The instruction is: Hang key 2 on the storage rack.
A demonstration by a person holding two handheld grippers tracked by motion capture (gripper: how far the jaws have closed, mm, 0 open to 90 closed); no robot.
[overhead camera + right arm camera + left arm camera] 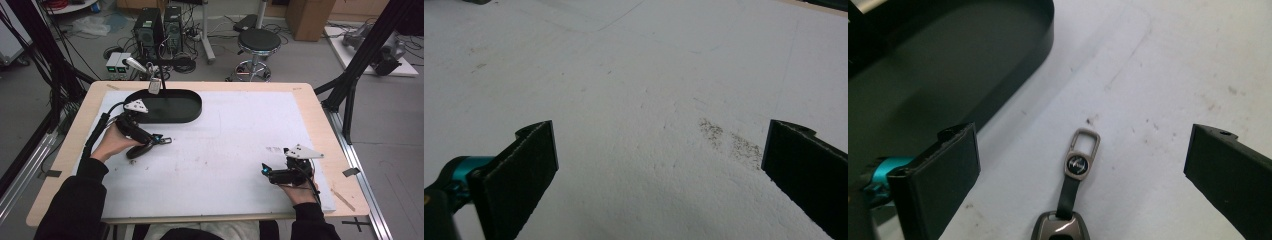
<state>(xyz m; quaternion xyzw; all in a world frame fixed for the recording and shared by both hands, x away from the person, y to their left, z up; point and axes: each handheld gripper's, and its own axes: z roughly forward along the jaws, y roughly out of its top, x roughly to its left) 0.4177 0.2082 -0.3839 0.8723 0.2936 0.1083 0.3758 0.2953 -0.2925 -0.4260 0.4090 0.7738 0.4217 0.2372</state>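
Observation:
A grey car key fob (pixel 1062 227) with a short black strap and a metal clip (pixel 1081 156) lies flat on the white mat (pixel 225 135). My left gripper (pixel 1083 137) is open, one jaw on each side of the fob and neither touching it. In the high view the left gripper (pixel 156 140) sits just in front of a black oval tray (pixel 192 112), with the key's clip (pixel 165 141) at its tip. My right gripper (pixel 265 171) rests near the table's front right, open over bare mat (pixel 639 125) with nothing between its jaws.
The black tray's wall (pixel 1015 75) runs close to the left jaw. A thin black pole with a metal clamp (pixel 155 85) stands at the tray's back edge. Wooden table edges (pixel 320 115) frame the mat. A stool (pixel 258 42) and computer towers (pixel 159 27) stand on the floor beyond.

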